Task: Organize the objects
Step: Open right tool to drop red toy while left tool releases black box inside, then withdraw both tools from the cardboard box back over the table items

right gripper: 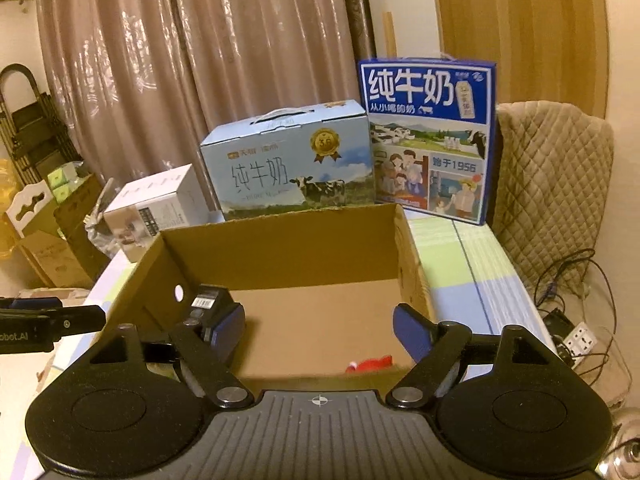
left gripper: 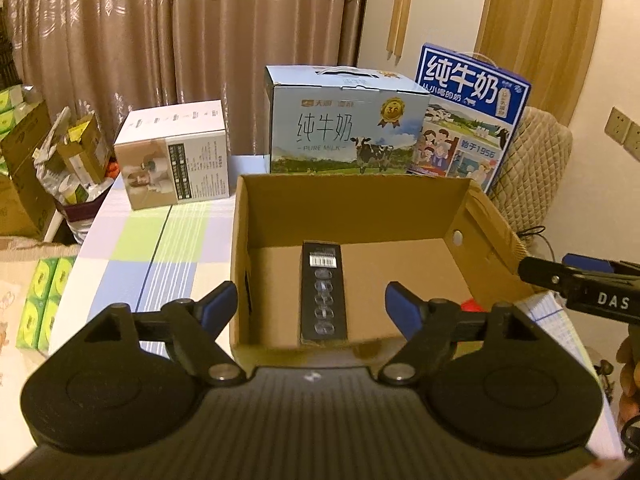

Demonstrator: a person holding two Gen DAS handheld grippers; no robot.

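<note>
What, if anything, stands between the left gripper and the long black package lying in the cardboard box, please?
Only the near wall of the cardboard box does. The black package lies flat on the box floor just beyond that wall, so the left gripper, its jaws open and empty, would have to come in over the rim from above.

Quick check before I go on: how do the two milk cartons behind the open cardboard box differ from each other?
The light blue milk carton is low and wide, standing directly behind the cardboard box; the dark blue milk carton is taller and flatter and stands further to the right. The light blue one shows a cow in a meadow and a gold medal badge; the dark blue one shows cartoon people and large white characters. Both stand on the table, printed fronts facing the cameras, with a handle on top.
</note>
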